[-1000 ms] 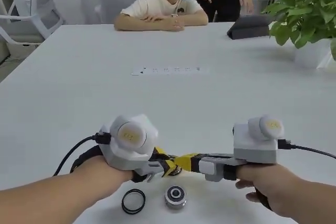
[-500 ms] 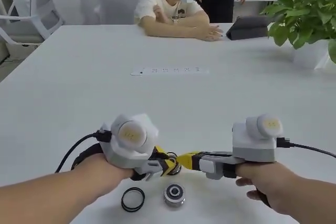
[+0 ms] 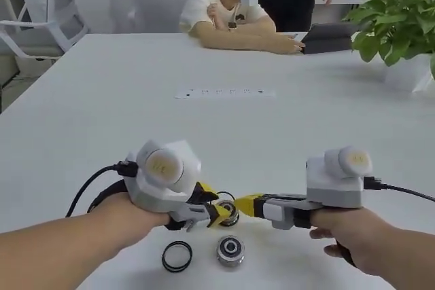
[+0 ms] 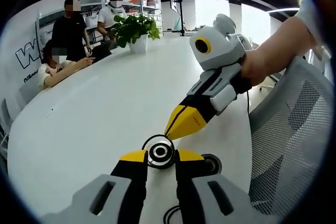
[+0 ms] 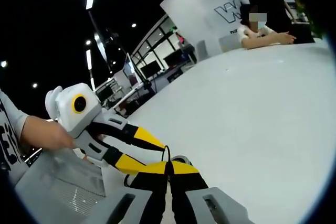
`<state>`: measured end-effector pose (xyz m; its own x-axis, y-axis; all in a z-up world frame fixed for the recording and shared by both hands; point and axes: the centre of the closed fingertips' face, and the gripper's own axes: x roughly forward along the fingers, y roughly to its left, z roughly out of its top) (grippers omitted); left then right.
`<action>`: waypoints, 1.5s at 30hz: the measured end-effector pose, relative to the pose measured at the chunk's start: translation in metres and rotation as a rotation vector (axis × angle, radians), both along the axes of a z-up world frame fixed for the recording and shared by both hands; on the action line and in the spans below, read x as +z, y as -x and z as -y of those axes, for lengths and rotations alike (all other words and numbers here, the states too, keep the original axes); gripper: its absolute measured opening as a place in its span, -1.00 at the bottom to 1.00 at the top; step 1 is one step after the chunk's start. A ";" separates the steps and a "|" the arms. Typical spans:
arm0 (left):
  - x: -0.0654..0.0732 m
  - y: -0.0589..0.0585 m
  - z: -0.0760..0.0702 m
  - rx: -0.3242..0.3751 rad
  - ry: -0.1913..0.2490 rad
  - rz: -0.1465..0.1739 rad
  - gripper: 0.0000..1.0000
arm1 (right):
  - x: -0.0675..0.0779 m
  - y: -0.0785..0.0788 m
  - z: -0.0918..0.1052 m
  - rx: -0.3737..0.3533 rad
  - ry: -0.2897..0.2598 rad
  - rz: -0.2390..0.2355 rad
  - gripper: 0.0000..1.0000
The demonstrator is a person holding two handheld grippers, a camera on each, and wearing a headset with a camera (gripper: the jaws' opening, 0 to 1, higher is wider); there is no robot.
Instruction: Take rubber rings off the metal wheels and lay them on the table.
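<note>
At the table's near edge [image 3: 285,273] lie one loose ring [image 3: 177,257] and one bare wheel [image 3: 230,250]. Just beyond, the left gripper [image 4: 157,158] pinches a second wheel [image 3: 229,213]. The right gripper [image 5: 168,167], jaws pressed on that wheel's ring [image 4: 150,139], has begun peeling it up (a loop now shows). Two wheels, two rings; one ring left to free.

seated person [image 3: 231,15] | potted plant [image 3: 397,15] | power strip [image 3: 225,93] mid-table | dark tablet [image 3: 331,37]

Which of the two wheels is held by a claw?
The wheel in the left claw; the other wheel lies free on the table beside a loose ring.
</note>
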<state>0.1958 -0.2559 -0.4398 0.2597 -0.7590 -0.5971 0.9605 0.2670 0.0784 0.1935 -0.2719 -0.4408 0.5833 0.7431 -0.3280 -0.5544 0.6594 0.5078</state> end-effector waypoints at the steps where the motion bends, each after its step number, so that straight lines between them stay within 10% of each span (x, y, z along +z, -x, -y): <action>1: 0.001 0.000 -0.001 0.000 0.000 0.000 -0.65 | 0.000 0.000 0.000 0.001 -0.002 0.000 -1.00; 45: 0.058 0.025 -0.063 -0.005 0.126 -0.016 -0.03 | 0.035 0.008 -0.028 0.087 -0.055 0.037 -1.00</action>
<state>0.1713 -0.1929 -0.3819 0.2468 -0.8293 -0.5013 0.9627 0.2688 0.0291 0.1856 -0.2442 -0.4059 0.5267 0.8078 -0.2647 -0.6275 0.5795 0.5199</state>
